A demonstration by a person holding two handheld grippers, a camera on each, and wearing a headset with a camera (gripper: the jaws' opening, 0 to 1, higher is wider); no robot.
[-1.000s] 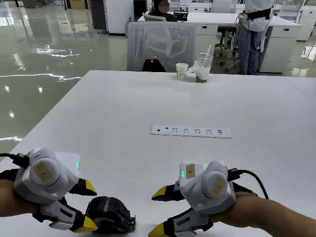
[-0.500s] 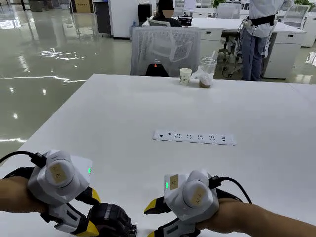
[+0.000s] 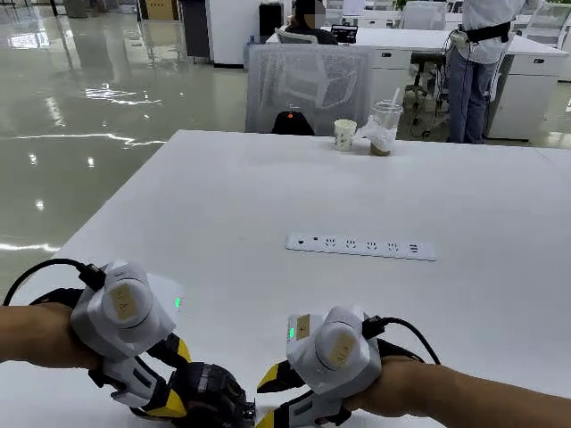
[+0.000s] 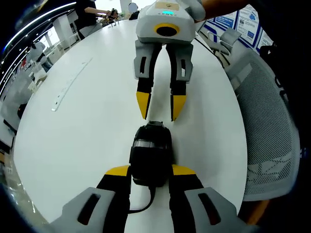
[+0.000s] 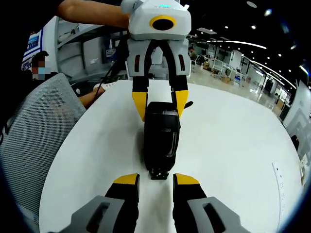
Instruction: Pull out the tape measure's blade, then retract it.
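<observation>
The left gripper [image 4: 150, 171] is clamped on the tape measure [image 4: 152, 154]. In the left gripper view its two yellow tips press the rear flanks of the black case at the bottom centre of the frame. The case lies on the white tabletop [image 4: 92, 121], and its long axis runs straight up the picture, away from that gripper. The right gripper [image 5: 157, 179] faces it head-on with its jaws apart and nothing between them. In the right gripper view its yellow tips sit at the lower middle of the frame. The narrow front end of the case, where the blade tip [image 5: 160, 173] should be, lies just above the gap between them and looks centred on it. I cannot tell whether the tips already reach past the hook, since the end is small and dark.

The head view shows the same line-up along the bottom edge. The case is at lower left of centre and the open gripper just to its right, with the two bodies angled toward each other.

No blade is drawn out yet, so by my reading the pull is the step in hand. The coming move turns on this shared axis: one gripper anchors the case from behind, and the other must close on the tip at the front. It should then draw away along the line of the case, because a sideways pull would likely twist the case in its hold.
</observation>
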